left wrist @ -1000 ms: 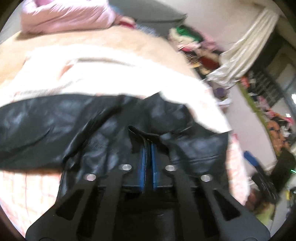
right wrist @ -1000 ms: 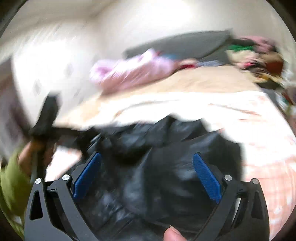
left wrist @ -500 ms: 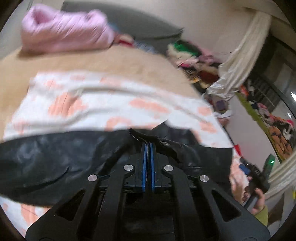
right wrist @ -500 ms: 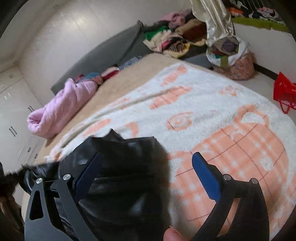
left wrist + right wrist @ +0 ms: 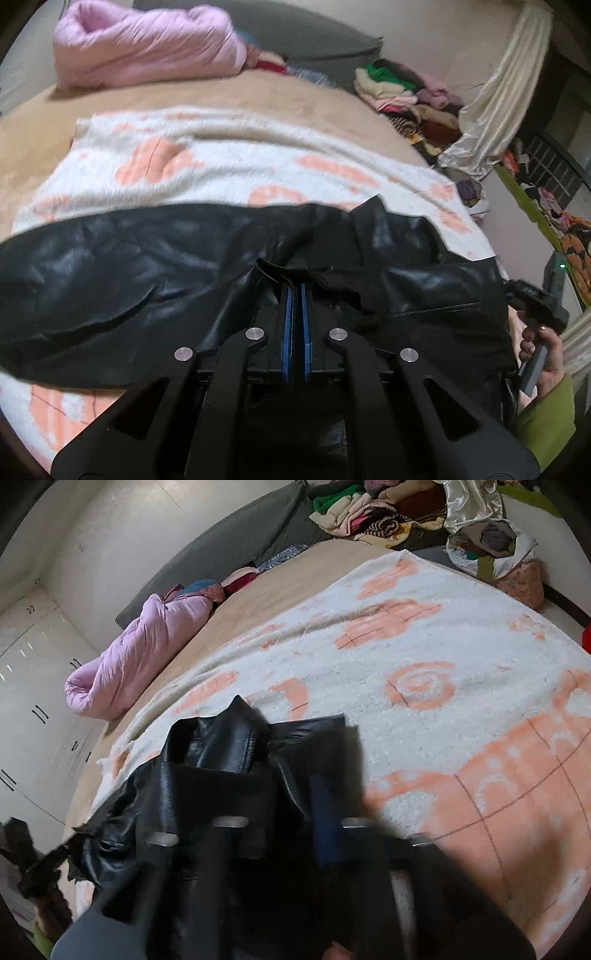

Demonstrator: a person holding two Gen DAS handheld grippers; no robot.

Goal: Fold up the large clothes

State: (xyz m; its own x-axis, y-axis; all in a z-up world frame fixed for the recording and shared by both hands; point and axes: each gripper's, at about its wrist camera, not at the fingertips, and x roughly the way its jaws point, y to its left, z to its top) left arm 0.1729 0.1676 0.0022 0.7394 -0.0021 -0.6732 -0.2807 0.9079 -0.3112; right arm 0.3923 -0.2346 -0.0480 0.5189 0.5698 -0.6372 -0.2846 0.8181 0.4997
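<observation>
A black leather jacket (image 5: 122, 273) lies spread across a white and orange blanket (image 5: 207, 173) on the bed. My left gripper (image 5: 295, 286) is shut on a fold of the jacket's edge, the blue pads pressed together. In the right wrist view the jacket (image 5: 207, 775) lies at the lower left of the blanket (image 5: 424, 686). My right gripper (image 5: 295, 786) is blurred by motion over the jacket's edge; its jaws look close together, but whether they hold cloth is unclear. The right hand and its gripper handle (image 5: 543, 332) show at the jacket's right end.
A rolled pink duvet (image 5: 147, 44) lies at the head of the bed by a grey headboard (image 5: 295, 33). A pile of clothes (image 5: 406, 88) and a cream curtain (image 5: 495, 92) stand past the right side. A full bag (image 5: 495, 550) sits on the floor.
My left gripper stayed shut on the jacket and pulled it flatter over the blanket. My right gripper, wide open before, has dropped onto the jacket's edge and its jaws have come together.
</observation>
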